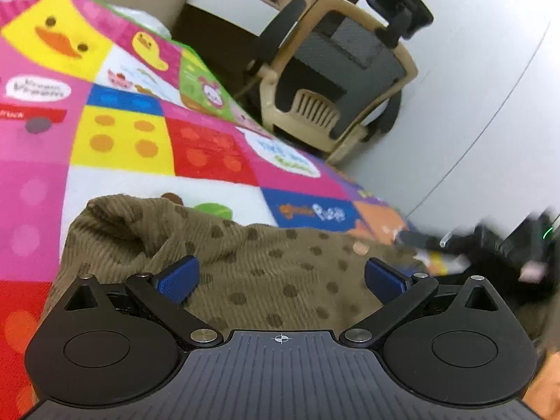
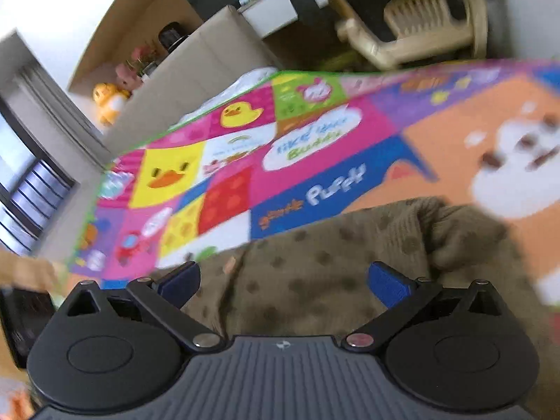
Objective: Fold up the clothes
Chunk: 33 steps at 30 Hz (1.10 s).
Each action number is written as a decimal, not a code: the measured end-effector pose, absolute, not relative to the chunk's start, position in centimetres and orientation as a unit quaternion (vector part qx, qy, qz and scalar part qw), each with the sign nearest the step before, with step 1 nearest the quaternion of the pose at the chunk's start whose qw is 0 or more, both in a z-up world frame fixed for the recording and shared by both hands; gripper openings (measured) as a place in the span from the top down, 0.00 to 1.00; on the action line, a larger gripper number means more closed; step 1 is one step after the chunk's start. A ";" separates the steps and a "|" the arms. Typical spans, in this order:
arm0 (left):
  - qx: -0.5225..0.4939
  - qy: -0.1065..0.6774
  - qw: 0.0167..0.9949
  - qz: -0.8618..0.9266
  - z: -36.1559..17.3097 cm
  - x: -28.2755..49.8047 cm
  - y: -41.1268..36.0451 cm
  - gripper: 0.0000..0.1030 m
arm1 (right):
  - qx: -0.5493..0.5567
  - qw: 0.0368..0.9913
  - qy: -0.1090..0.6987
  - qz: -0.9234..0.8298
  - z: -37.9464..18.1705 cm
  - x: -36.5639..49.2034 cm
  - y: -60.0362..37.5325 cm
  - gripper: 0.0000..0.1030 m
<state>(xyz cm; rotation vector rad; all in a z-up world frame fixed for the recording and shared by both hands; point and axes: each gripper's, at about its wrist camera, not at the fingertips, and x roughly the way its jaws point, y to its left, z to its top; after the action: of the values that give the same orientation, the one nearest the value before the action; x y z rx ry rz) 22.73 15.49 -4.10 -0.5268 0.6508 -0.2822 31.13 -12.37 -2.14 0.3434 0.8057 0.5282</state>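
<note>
— So, which step is this?

— An early one, by my reading. The brown dotted garment [image 1: 266,273] lies rumpled on the colourful play mat [image 1: 122,147], bunched rather than squared, with no neat fold showing. The left gripper [image 1: 280,276] hangs just over it with its blue pads [image 1: 178,278] spread wide and nothing between them. The right gripper [image 2: 283,278] is the same: jaws apart, cloth below, nothing pinched.

— And the next move?

— Probably each tool needs to come down on an edge or corner of the cloth and close on it, so the piece can be pulled flat before folding. The raised lump [image 2: 455,234] on the right side looks like a sleeve or a doubled-over end; I can't tell which, as that view is blurred.

— Any baskets or boxes to put it in?

— None that I can make out. A beige chair [image 1: 336,80] stands off the mat's far edge, and a yellow soft toy [image 2: 106,99] sits by the wall, but no container shows near the garment.
</note>
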 end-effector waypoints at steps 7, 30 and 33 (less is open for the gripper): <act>-0.244 0.309 0.907 -0.150 -4.1 20.8 16.0 0.00 | -0.115 0.935 0.315 0.117 -2.4 23.3 -9.8 0.00; -0.168 0.351 0.921 -0.006 -4.1 11.4 18.7 0.31 | -0.192 0.896 0.211 0.340 0.0 12.6 -2.1 0.00; -0.214 0.353 0.910 -0.038 -4.1 11.9 19.0 0.81 | -0.272 0.870 0.171 0.375 -0.7 10.7 2.3 0.00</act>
<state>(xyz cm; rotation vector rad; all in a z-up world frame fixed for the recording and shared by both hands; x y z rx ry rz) 11.93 18.96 -4.11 -0.4424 0.7276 -0.0789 10.68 2.28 -0.66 -0.5680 0.3578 0.7853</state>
